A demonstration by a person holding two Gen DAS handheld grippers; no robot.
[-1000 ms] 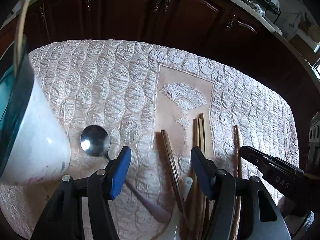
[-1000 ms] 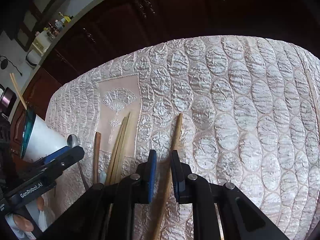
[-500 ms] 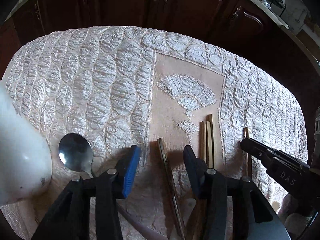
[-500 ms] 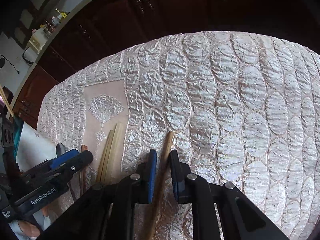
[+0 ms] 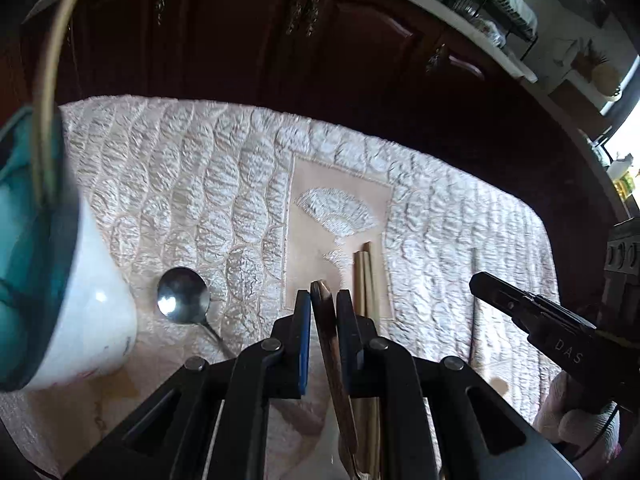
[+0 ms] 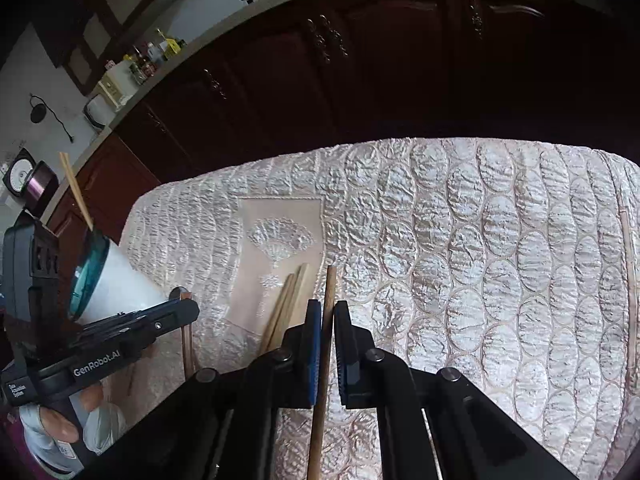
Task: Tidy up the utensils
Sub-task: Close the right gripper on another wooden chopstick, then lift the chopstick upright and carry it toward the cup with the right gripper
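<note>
1. On the quilted cloth (image 6: 500, 280) that covers the worktop, most of the utensils lie loose, so I judge the sorting as barely begun.
2. My left hand-held gripper (image 5: 323, 312) is closed to a narrow gap on a dark brown chopstick (image 5: 326, 320). The stick runs back between the fingers toward me, and its tip pokes out just past them.
3. My right hand-held gripper (image 6: 328, 320) is likewise pinched on a lighter wooden chopstick (image 6: 329, 288), with the tip standing out ahead of the fingers. I cannot tell whether either stick is clear of the cloth.
4. The white cup (image 5: 92, 312) with the blue-green inside stands at the left edge of the cloth. One pale stick (image 6: 76, 192) leans out of it in the right wrist view, so I take that as the only piece already put away.
5. Left to do, as I read it:
   - the two sticks I am holding, which are not yet at the cup;
   - a pair of pale chopsticks (image 5: 366, 280) lying side by side on the plain panel with the fan pattern, just right of my left hand-held gripper;
   - a metal spoon (image 5: 183, 296) lying bowl-up on the cloth beside the cup.
6. The cup is near my left side and well apart from my right, so the right stick has the longer carry.
</note>
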